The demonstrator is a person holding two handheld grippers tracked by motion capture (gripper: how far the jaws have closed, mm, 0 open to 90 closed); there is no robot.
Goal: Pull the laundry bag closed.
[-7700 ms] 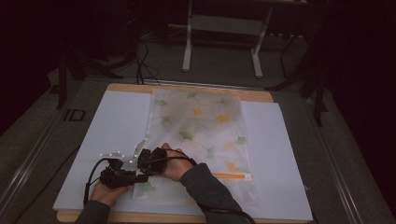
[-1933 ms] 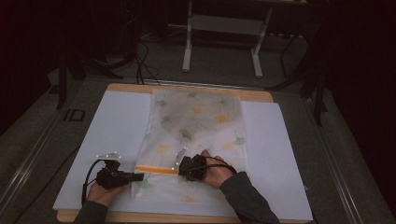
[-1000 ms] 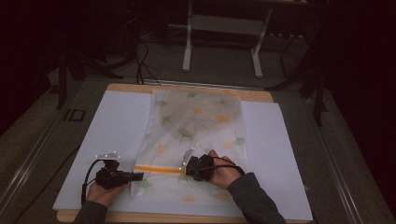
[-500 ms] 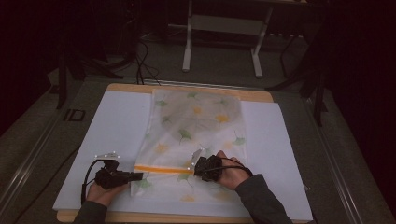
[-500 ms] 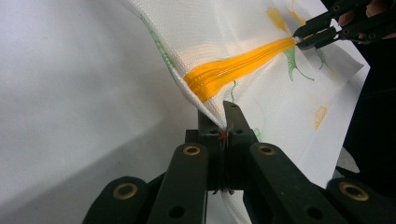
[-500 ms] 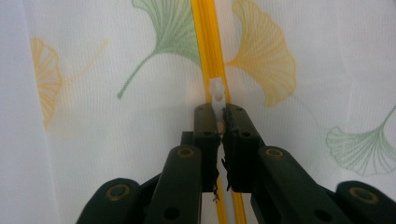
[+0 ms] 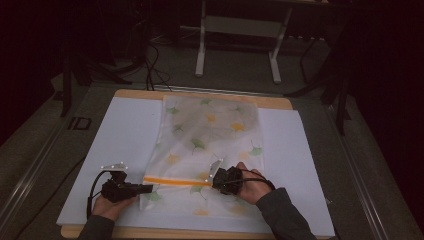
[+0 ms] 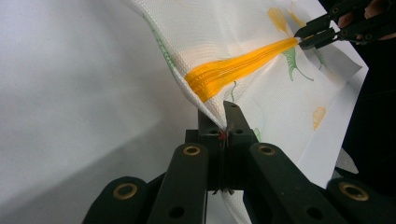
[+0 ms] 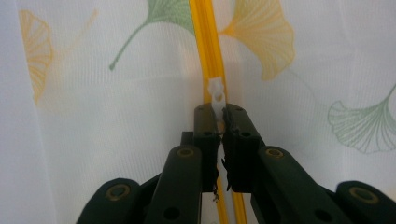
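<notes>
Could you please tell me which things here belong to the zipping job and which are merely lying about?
In the job:
- mesh bag with ginkgo-leaf print
- orange zipper
- white zipper pull
- left tongs, shut on the bag's edge
- right tongs, shut on the pull

Lying about:
- white mat
- table
- metal stand
- floor cables

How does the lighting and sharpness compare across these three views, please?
High view: dim, the room behind nearly black, the zipper bag soft and low in contrast. Left gripper view: bright, with a grey shadow on the white sheet beside the bag. Right gripper view: evenly lit, the white zipper pull sharp, no glare.
</notes>
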